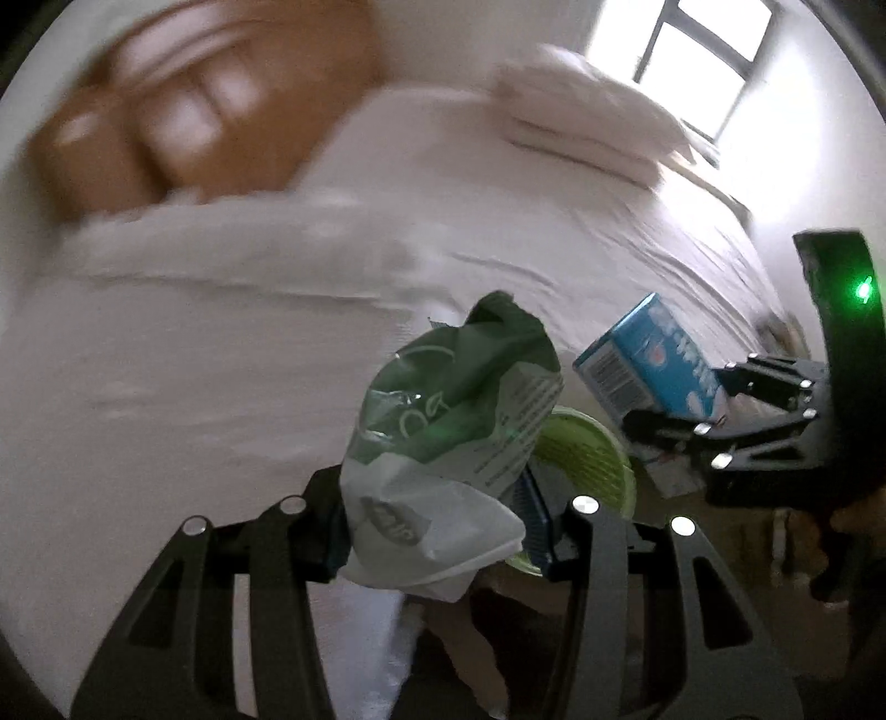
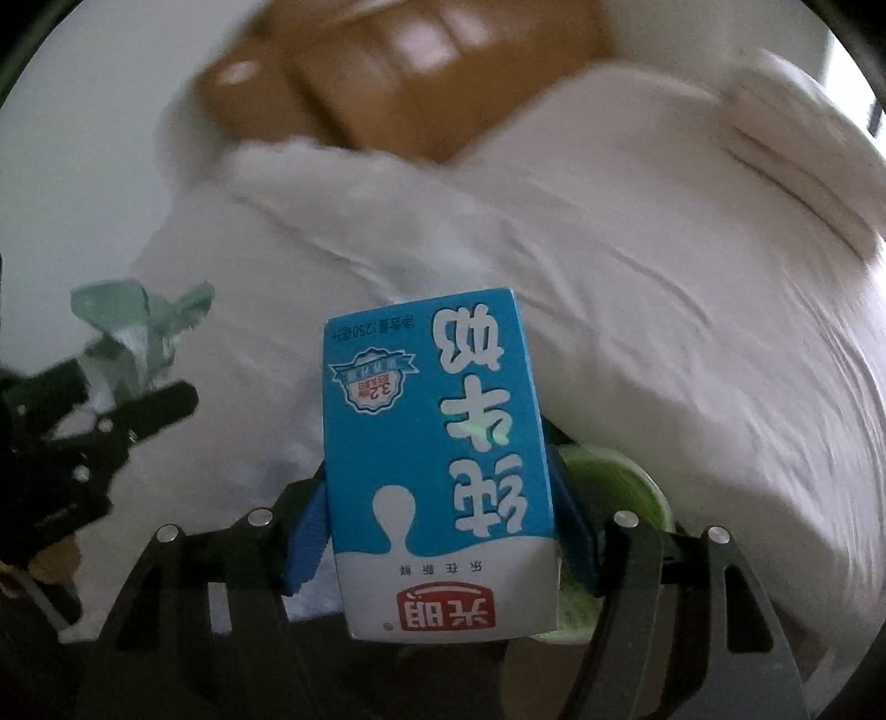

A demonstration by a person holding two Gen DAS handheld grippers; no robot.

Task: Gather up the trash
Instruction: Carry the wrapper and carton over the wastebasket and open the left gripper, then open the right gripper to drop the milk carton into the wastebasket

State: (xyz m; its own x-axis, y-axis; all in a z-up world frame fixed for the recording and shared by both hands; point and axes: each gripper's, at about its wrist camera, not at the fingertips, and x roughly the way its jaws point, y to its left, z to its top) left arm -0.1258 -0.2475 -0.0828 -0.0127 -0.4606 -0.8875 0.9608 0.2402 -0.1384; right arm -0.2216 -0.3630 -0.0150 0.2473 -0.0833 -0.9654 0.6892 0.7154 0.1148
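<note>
My left gripper point(image 1: 437, 531) is shut on a crumpled green and white plastic wrapper point(image 1: 443, 421), which sticks up between its blue pads. My right gripper point(image 2: 443, 531) is shut on a blue and white milk carton point(image 2: 437, 471), gripped at both sides and standing upright in the jaws. In the left wrist view the carton point(image 1: 653, 365) and the right gripper point(image 1: 686, 399) are close by on the right. In the right wrist view the left gripper point(image 2: 111, 399) and the wrapper point(image 2: 133, 321) are at the left edge. A lime-green round bin point(image 1: 581, 459) point(image 2: 620, 487) lies partly hidden beneath both items.
A bed with white sheets point(image 1: 277, 332) fills most of both views, blurred by motion. White pillows point(image 1: 587, 111) lie at its far end under a bright window point(image 1: 703, 39). A brown padded headboard point(image 1: 194, 111) point(image 2: 415, 83) stands behind the bed. Dark floor shows below the grippers.
</note>
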